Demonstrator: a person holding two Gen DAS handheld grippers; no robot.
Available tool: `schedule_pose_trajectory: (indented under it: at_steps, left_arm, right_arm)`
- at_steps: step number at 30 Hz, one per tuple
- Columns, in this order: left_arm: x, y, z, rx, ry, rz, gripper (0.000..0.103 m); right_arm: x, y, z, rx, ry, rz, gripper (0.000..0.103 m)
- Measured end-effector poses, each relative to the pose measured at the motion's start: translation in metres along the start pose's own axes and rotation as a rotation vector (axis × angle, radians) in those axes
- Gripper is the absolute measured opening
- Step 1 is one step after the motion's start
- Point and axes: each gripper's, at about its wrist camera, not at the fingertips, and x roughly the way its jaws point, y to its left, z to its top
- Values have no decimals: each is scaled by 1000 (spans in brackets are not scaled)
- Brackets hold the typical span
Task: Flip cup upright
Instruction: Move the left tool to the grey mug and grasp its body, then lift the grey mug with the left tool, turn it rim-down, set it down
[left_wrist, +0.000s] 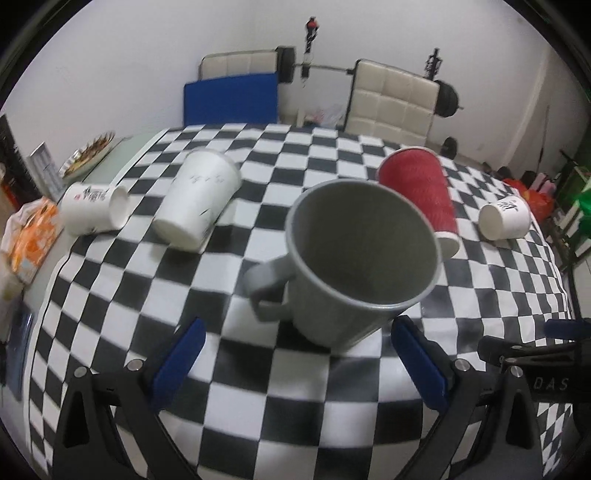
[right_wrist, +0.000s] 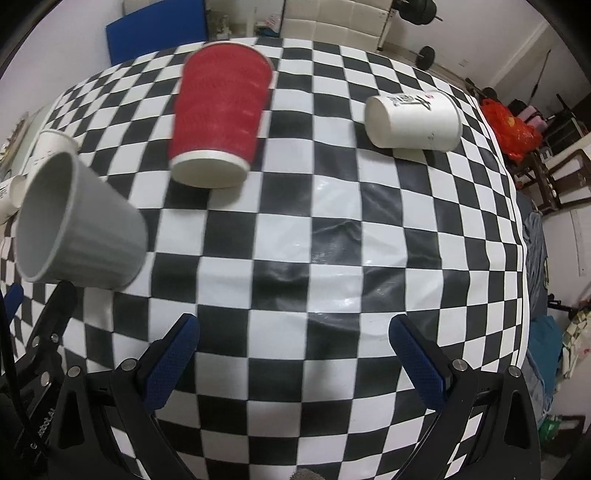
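A grey mug (left_wrist: 354, 266) with a handle stands tilted on the checkered tablecloth (left_wrist: 258, 387), its mouth toward the left wrist camera; it also shows at the left of the right wrist view (right_wrist: 81, 225). My left gripper (left_wrist: 295, 354) is open just in front of the mug, blue pads apart and not touching it. A red paper cup (left_wrist: 421, 192) lies on its side behind the mug and shows in the right wrist view (right_wrist: 221, 114). My right gripper (right_wrist: 295, 354) is open and empty over the cloth (right_wrist: 332, 258).
White paper cups lie on their sides: a tall one (left_wrist: 199, 199), a small one at the left (left_wrist: 92, 210), and one at the right (left_wrist: 506, 218), (right_wrist: 413, 118). An orange packet (left_wrist: 29, 236) and a food plate (left_wrist: 88, 151) sit at the left edge. Chairs stand behind.
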Motion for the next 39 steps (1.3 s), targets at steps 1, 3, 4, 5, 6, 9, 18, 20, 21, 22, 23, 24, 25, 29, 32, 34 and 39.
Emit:
schedule_pose_trajectory:
  at_steps: [1,3,4,5,6,9,18,20,21,22,23,24,25,29,32,34,39]
  left_arm:
    - [1,-2,0,11,-18,-2,103]
    - [4,-7,-2,41,-59,-9,103]
    - [4,-8,-3,49,-73,-13,103]
    - [5,-9,-3,55,-88,-20,103]
    - [7,-10,-4,59,-103,-25,103]
    - [13,-13,-5,76,-135,-23,103]
    - [21,-14,-4,47,-201,-49,102]
    - [21,-13,-3,40,-223,-53,102]
    - [21,-12,-3,38,-234,-54,102]
    - [20,-12,-2,38,-244,-55,102]
    - [21,-13,-2,40,-254,-55,102]
    - [20,-12,-2,42,-263,-55,101]
    - [20,-12,-1,43,-265,-56,101]
    - [15,-9,-1,32,-274,-70,100]
    - [6,-5,-4,18,-276,-77,99]
    - [4,-5,-5,13,-264,-81,99]
    - [-1,-1,-6,-1,-229,-104,99]
  right_arm:
    - [2,-3,0,3,2,-12,103]
    - [8,-8,1,11,13,-26,103]
    - [10,-11,1,17,18,-30,103]
    - [13,-13,1,24,24,-34,103]
    - [17,-15,1,30,31,-38,103]
    - [27,-21,-1,43,51,-53,103]
    - [42,-20,-9,26,65,-98,103]
    - [43,-20,-10,26,66,-101,103]
    - [43,-20,-11,25,66,-103,103]
    - [44,-20,-11,26,66,-105,103]
    - [44,-20,-12,27,67,-105,103]
    - [43,-19,-12,30,67,-104,103]
    - [44,-20,-12,31,66,-105,103]
    - [43,-19,-13,28,62,-99,103]
    - [41,-17,-14,25,53,-95,103]
    - [40,-16,-16,25,53,-92,103]
    - [39,-15,-17,35,48,-81,103]
